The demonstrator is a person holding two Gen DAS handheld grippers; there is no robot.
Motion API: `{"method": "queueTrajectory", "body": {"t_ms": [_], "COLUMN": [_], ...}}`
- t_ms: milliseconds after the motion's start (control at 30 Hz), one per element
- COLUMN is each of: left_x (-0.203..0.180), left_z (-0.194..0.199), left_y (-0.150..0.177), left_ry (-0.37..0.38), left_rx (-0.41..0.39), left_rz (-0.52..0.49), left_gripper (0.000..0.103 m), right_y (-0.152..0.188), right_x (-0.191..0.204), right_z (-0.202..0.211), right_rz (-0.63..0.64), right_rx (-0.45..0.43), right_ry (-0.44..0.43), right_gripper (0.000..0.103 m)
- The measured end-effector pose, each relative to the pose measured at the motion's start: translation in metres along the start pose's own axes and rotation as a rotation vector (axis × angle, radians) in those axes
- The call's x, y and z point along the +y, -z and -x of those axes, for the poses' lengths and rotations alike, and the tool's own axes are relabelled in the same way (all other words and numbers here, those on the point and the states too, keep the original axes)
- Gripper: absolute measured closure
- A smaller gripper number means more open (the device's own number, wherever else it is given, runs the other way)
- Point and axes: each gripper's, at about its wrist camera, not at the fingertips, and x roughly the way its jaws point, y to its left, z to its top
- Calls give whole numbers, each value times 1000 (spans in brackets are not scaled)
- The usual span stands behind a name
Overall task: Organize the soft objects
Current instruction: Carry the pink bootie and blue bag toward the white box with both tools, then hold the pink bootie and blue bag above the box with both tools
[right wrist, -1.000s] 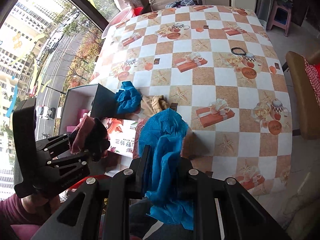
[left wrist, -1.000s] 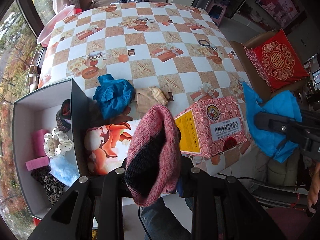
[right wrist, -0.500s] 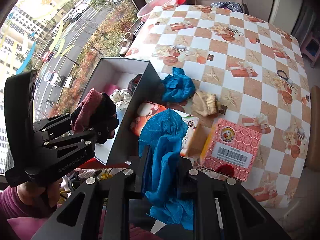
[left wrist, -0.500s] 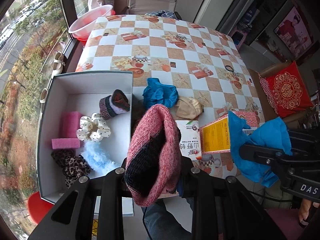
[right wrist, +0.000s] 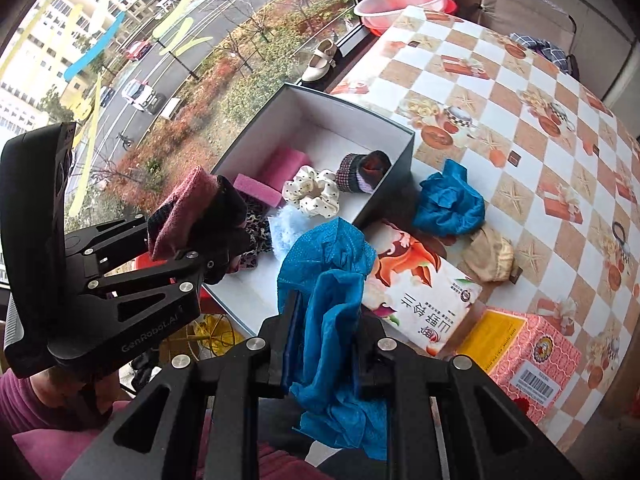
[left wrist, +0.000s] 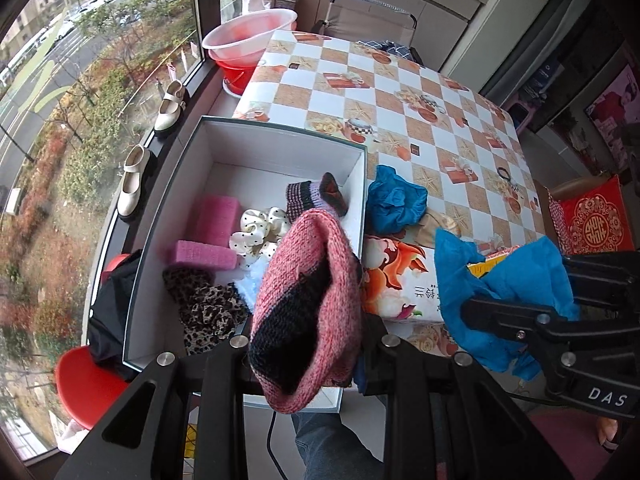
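Observation:
My left gripper [left wrist: 308,344] is shut on a pink knitted sock with a black inside [left wrist: 308,300] and holds it above the near right part of the open white box [left wrist: 280,136]. It also shows in the right wrist view [right wrist: 180,212]. My right gripper [right wrist: 328,344] is shut on a blue cloth [right wrist: 332,280], held to the right of the box; the cloth also shows in the left wrist view [left wrist: 508,280]. In the box lie pink sponges [left wrist: 212,216], a dotted scrunchie [left wrist: 260,232], a leopard cloth [left wrist: 204,308] and a striped sock [left wrist: 308,196].
On the checkered table [left wrist: 400,92] lie another blue cloth [left wrist: 394,200], a beige cloth [right wrist: 488,256], a flat printed box [right wrist: 420,284] and a pink carton [right wrist: 528,352]. A pink basin [left wrist: 252,32] stands at the far edge. Shoes [left wrist: 132,184] sit on the window ledge.
Both grippers have moved left with their loads. The sock is now over the box and the blue cloth is closer to it.

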Motion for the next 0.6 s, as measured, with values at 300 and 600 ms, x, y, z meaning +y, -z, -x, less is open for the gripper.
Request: {"method": "queueTrajectory", "body": {"t_ms": [300,600], "left_x": [13,13], "left_z": [3,2], "left_y": [1,0], "left_ry": [-8,-5], "left_rx": [-7,-6], "left_rz": [25,26], "left_gripper": [73,73], "right_y": [-13,-17], "right_x": [17,18], "right_z": [-10,-13], "right_rz": [60,64], "right_rx": [20,31], "right_ry": [-8,-6], "right_gripper": [82,82]}}
